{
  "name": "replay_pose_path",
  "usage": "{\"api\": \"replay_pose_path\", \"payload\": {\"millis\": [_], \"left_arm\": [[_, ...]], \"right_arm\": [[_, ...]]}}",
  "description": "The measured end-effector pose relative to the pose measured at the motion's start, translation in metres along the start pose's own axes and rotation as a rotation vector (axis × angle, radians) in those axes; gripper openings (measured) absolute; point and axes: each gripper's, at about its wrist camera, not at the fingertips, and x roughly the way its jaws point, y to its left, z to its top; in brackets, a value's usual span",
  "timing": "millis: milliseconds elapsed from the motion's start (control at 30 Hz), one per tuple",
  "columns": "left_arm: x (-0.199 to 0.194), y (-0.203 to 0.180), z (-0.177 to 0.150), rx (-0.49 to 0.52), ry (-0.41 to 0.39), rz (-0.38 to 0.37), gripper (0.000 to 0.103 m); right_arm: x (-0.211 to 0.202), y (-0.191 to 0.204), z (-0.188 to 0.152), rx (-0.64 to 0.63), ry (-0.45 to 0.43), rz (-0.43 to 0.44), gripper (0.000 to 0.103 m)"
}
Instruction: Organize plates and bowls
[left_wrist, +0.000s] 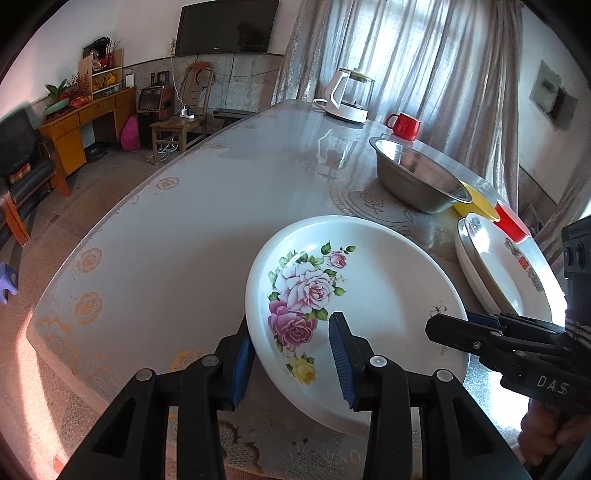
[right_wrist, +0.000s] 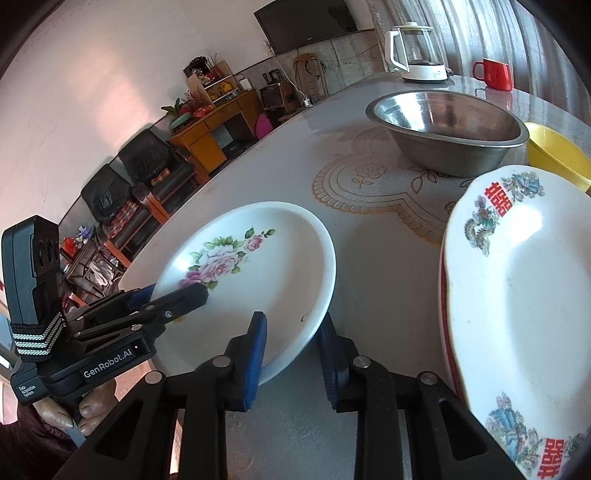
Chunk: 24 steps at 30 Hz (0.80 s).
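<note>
The rose-patterned plate (left_wrist: 354, 306) sits at the near edge of the table (left_wrist: 192, 229), tilted, with its near rim raised off the tablecloth. The left gripper (left_wrist: 291, 365) straddles the plate's near-left rim: one blue pad lies outside and under the rim, the other rests on the inner face beside the printed roses; the jaws are partly apart with the rim between them, and firm clamping cannot be confirmed. The right gripper (right_wrist: 291, 354) straddles the opposite near rim in like manner, one pad over the inner surface and one outside the edge, jaws partly apart about the rim; grip pressure likewise cannot be told. From the left wrist view the right gripper's fingers (left_wrist: 454, 332) reach over the plate's right side. Just to the right stands a stack of plates (right_wrist: 517, 295), the top one bearing red characters and dragon motifs, close to the rose plate but apart from it. Behind these is a steel basin (left_wrist: 417, 177) on a lace-pattern mat, with a yellow bowl (right_wrist: 554, 151) touching or just beside it and a red bowl (left_wrist: 511, 221) next to that. Farther back stand a red mug (left_wrist: 404, 125) and a white kettle (left_wrist: 349, 98).
</note>
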Motion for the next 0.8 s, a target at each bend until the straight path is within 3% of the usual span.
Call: {"api": "replay_pose_path", "payload": {"millis": [800], "left_arm": [[-0.023, -0.031, 0.012, 0.059, -0.064, -0.059, 0.039]], "right_arm": [[-0.044, -0.011, -0.007, 0.011, -0.109, -0.004, 0.027]]}}
